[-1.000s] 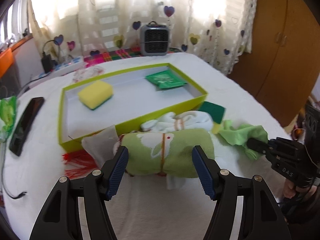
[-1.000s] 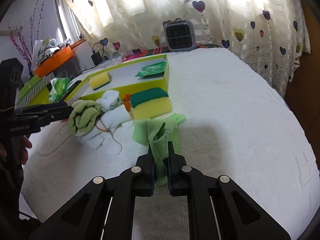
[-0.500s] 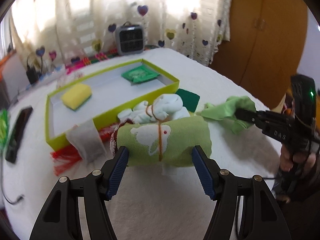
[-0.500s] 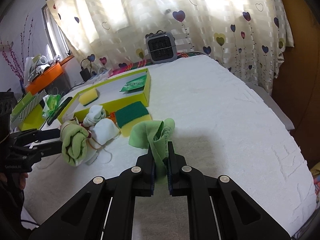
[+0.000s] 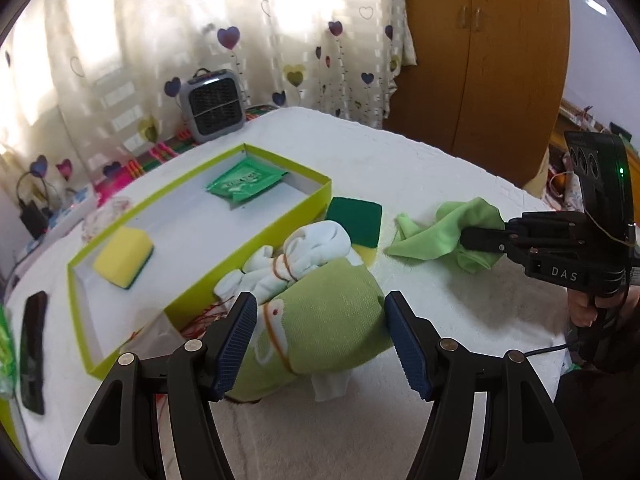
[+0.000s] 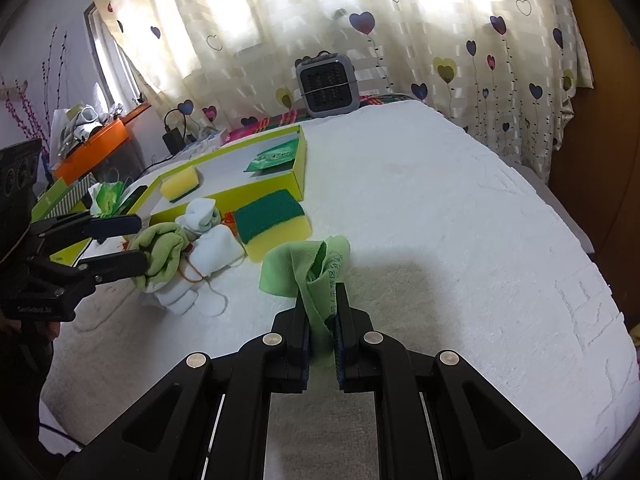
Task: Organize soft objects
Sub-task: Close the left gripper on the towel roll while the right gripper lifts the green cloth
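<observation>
Jaws, left gripper point(image 5: 320, 336): spread wide, blue ribbed pads pressed to either end of the roll point(image 5: 328, 332). Jaws, right gripper point(image 6: 322, 328): shut tight on the cloth point(image 6: 304, 266), which rises between the pads and flops forward.

Table point(image 6: 460, 220): round-edged, covered in white textured terry.

Box point(image 5: 276, 232): long, shallow, lime card walls, white floor; lies beyond the roll. Holds one sponge point(image 5: 124, 258), yellow foam block with a green underside, at the near end, and a packet point(image 5: 246, 180), flat glossy green, at the far end.

Roll: green woven towel with a white animal print, cylinder, bound round the middle by a thin band; a white scrap hangs beneath. Whether it rests on the table or is lifted is unclear from the left wrist view; the right wrist view suggests it is slightly raised.

Socks point(image 5: 304, 252): white knit bundle, tied with a band, lying between roll and box wall, touching the roll.

Second sponge point(image 6: 274, 220): yellow foam, dark green scouring face up, outside the box against its corner, just beside the socks.

Cloth: thin lime microfibre, crumpled, printed label showing; held above the table, right of the second sponge.
</observation>
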